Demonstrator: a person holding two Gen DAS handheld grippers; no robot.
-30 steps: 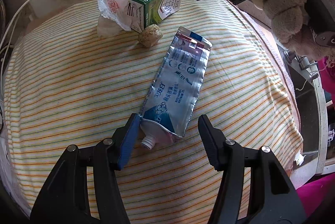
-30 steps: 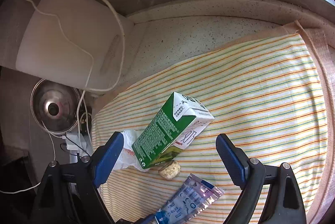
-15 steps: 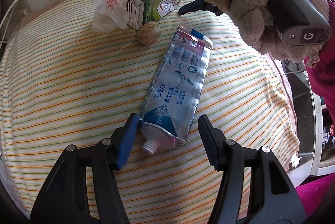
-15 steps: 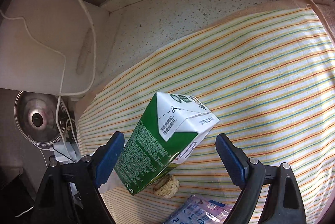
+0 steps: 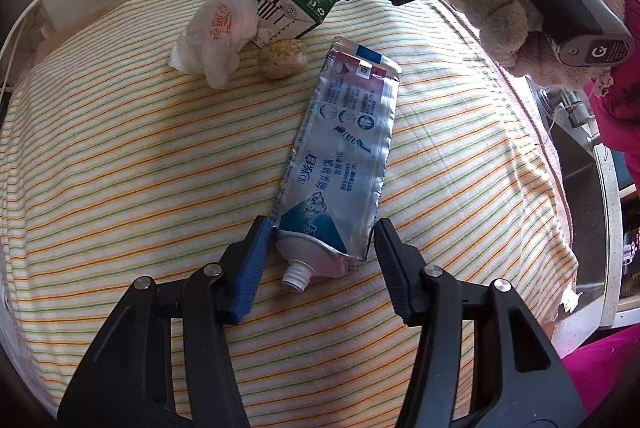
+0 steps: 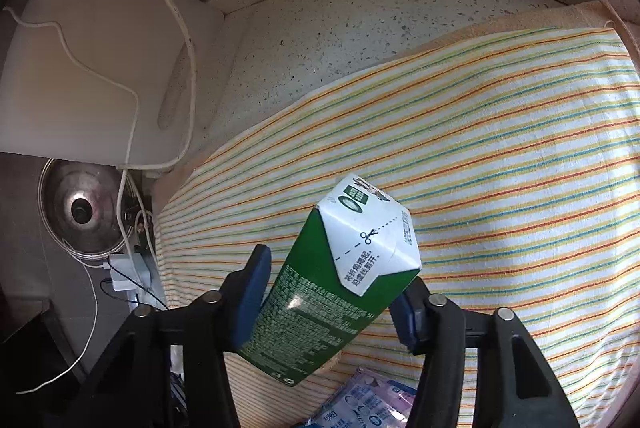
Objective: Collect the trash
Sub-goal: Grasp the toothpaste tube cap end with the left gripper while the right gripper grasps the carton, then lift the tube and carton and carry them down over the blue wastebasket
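— Jaws of the right gripper [image 6: 330, 292] have just been closing and now clamp the green carton [image 6: 340, 280], tilted above the striped cloth [image 6: 500, 148] on the desk.

— And the left gripper [image 5: 318, 256]?

— Its jaws have just narrowed a little, standing apart on either side of the neck end of the flattened toothpaste tube [image 5: 340, 152]; whether they touch it is unclear. Beyond the tube lie a small brownish lump [image 5: 282, 59] and a crumpled plastic bag [image 5: 216, 32], under the carton.
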